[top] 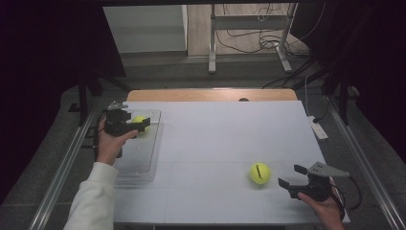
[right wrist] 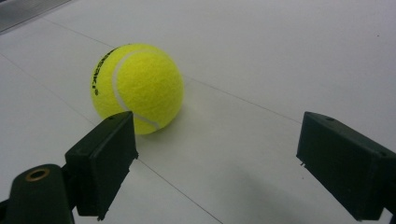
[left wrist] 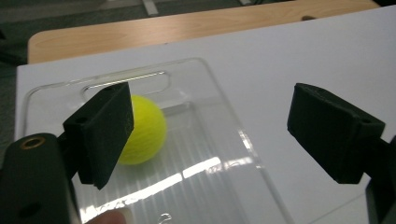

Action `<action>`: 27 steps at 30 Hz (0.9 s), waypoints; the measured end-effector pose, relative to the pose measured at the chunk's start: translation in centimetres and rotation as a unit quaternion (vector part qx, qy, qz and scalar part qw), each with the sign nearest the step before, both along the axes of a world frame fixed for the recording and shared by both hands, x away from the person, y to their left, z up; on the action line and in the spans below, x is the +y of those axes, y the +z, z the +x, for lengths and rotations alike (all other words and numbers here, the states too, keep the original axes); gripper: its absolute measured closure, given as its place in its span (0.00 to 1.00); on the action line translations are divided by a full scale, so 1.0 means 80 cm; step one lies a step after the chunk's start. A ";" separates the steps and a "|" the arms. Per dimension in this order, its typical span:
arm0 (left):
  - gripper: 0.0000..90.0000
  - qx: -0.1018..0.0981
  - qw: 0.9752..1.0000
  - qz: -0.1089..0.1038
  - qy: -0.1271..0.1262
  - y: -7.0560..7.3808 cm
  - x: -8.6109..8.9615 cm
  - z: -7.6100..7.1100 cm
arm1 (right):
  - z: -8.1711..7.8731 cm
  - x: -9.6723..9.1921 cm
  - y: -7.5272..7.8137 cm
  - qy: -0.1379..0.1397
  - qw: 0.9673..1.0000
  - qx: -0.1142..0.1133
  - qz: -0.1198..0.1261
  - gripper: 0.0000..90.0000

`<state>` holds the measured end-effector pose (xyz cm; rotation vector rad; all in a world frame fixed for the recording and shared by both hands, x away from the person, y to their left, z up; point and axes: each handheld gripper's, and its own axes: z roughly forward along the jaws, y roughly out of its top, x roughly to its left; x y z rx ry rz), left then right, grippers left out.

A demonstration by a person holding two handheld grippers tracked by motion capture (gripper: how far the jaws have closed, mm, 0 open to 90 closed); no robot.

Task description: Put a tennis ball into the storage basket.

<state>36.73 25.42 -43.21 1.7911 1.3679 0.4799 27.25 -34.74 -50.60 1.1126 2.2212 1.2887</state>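
The left gripper [top: 143,123], jaws apart and empty, is hovering over the tray [top: 143,165] holding one ball [top: 139,120], while the open right gripper [top: 293,176] is waiting beside the second ball [top: 260,173], well outside the tray.

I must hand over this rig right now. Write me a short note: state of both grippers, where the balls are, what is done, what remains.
Left gripper: open, nothing between its jaws, held above the clear tray.
Right gripper: open, holding nothing, just right of the second ball.
Ball in tray: lies in the tray's far end, free of the jaws.
Ball on table: on the white table, near the right gripper, untouched.
Done: one ball appears placed in the tray.
Left: probably grasp the table ball and bring it to the tray.
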 end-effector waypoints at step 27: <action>0.17 -0.038 0.995 -0.041 -0.078 0.007 -0.038 -0.043 | 0.000 -0.002 0.000 -0.004 1.000 -0.001 0.002 0.13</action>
